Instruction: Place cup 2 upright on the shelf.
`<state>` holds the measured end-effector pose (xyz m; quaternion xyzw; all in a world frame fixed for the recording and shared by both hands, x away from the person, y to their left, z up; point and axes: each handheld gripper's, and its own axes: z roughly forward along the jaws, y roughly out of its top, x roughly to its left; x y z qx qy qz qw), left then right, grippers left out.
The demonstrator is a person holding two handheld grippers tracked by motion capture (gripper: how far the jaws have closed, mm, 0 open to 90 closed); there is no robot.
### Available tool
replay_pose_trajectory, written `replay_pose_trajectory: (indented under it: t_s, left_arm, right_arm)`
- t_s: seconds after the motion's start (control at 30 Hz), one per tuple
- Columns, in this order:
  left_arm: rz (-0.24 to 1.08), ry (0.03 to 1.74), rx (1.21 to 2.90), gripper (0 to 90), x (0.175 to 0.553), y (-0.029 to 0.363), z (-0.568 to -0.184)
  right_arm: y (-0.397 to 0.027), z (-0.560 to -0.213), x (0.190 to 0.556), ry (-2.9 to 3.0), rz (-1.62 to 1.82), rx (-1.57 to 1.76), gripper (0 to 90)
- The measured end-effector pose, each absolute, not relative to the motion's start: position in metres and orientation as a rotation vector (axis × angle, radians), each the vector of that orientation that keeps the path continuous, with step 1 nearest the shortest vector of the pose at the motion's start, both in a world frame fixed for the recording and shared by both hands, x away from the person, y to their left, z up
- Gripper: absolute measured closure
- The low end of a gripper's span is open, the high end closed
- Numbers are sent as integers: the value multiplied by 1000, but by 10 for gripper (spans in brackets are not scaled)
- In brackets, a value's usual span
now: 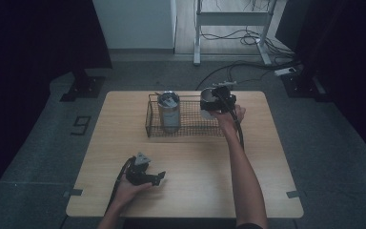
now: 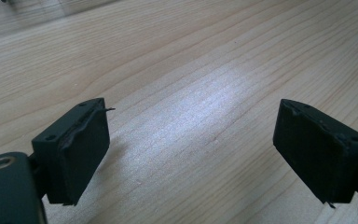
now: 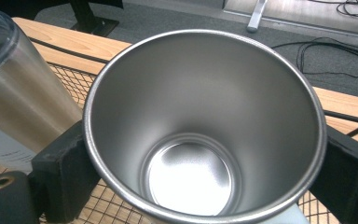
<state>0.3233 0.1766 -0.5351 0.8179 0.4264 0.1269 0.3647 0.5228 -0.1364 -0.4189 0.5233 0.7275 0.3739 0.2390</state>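
From up high, we are looking down at a wooden table [image 1: 186,191] in a dim room. A wire basket [image 1: 155,125] is sitting near the far side of the table. A tall metal cup with a clear lid [image 1: 169,112] is standing upright inside the basket, toward its left end. The right tongs [image 1: 219,102] are holding an open steel cup [image 1: 206,101] over the right end of the basket. We cannot tell from here if that cup is touching the basket floor. The left tongs [image 1: 147,174] are resting near the front of the table, well apart from the basket, with a hand around them. Looking along the left tongs [image 2: 191,140], we are seeing two black jaws standing apart. Nothing is sitting between them. Bare wood is lying under them, with a soft patch of light on it. Looking along the right tongs [image 3: 200,172], we are peering straight down into the open steel cup [image 3: 200,121]. It is shiny and has nothing in it. One black jaw is pressing on each side of the cup, just under its rim, so the tongs are gripping it. The basket mesh [image 3: 105,207] is showing below the cup. The tall metal cup with a clear lid [image 3: 14,93] is standing just beside it, at the left of this view.
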Motion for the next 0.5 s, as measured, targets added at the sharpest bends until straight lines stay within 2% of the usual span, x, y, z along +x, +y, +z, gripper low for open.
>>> replay_pose_trajectory:
  t_s: [0.5]
  left_arm:
    - [332, 1092, 2115, 111, 323, 175, -536]
  right_arm:
    - [-128, -440, 532, 2050, 959, 1438, 75]
